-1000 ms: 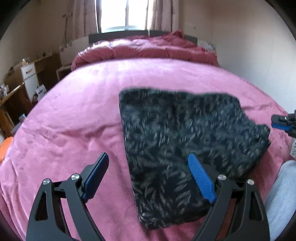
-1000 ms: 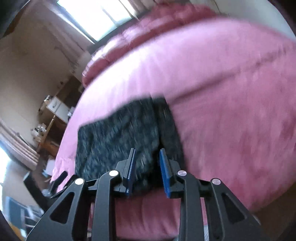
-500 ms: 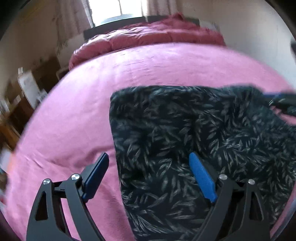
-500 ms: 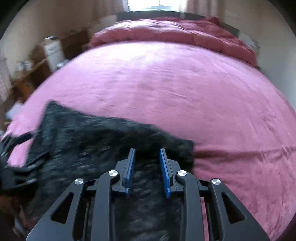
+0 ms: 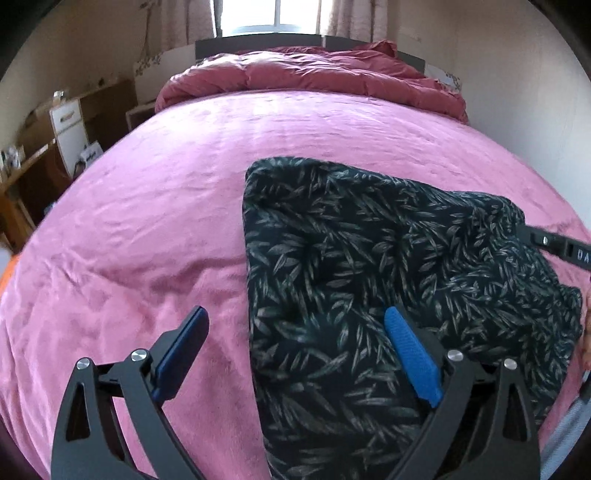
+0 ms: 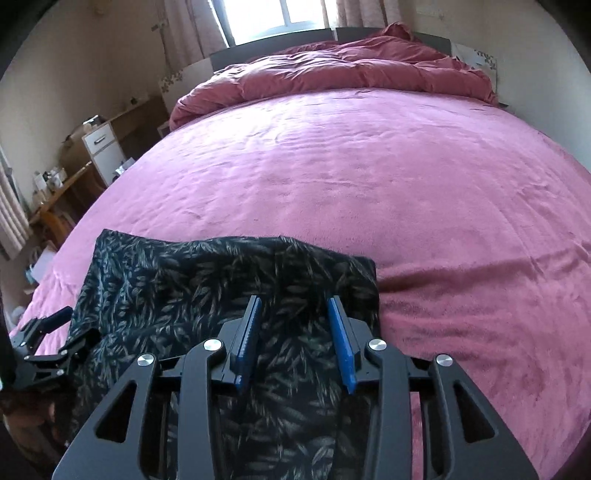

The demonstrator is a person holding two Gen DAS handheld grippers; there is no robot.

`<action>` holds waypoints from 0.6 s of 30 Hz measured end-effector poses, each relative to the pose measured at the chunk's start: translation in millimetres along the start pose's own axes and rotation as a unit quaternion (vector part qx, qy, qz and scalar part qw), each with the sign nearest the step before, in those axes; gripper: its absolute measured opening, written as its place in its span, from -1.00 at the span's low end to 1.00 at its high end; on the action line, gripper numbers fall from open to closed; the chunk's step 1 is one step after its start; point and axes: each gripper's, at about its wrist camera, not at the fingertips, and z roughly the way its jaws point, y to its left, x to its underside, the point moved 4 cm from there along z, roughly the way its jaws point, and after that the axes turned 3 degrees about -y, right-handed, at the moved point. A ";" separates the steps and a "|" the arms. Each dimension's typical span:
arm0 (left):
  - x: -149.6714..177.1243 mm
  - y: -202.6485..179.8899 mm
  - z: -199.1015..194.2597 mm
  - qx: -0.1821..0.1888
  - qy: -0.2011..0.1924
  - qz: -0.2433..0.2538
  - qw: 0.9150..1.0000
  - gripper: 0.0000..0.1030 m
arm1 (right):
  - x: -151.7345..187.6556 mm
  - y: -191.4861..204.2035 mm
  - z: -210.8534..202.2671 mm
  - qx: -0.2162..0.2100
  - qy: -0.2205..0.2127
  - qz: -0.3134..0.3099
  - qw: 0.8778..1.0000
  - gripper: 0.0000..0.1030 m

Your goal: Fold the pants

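So the pants (image 5: 369, 280) are dark with a pale leaf print, and they're lying folded into a chunky rectangle on the pink bed cover (image 5: 155, 206), at the near end of the bed. The far end has a bunched-up red duvet (image 5: 314, 74) under the window (image 5: 273, 14).

Left gripper (image 5: 295, 325) hangs over the left edge of the pants. Its fingers are spread really wide and opening. One blue pad (image 5: 181, 350) sits over bare pink cover, the other over the fabric, so the pants' left edge runs between them, but neither pad presses on anything.

Right gripper (image 6: 293, 325) is over the right end of the pants, close to their right edge. Its fingers (image 6: 251, 328) are only part way apart and opening too. Cloth shows in the gap between the pads, but the pads don't seem to be pinching it. I can't tell for sure whether the tips brush the fabric.

Each gripper peeks into the other's view: the right one at the far right of the left camera, over the right end of the pants, and the left one at the lower left of the right camera.

Off to the left of the bed there's a wooden desk (image 6: 59, 188) and a white drawer unit (image 6: 101, 147) against the wall.
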 end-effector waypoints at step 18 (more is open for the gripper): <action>10.0 -2.1 -14.5 -0.006 0.003 -0.006 1.000 0.87 | 10.5 2.5 -15.5 -0.004 -0.012 0.018 1.000 0.02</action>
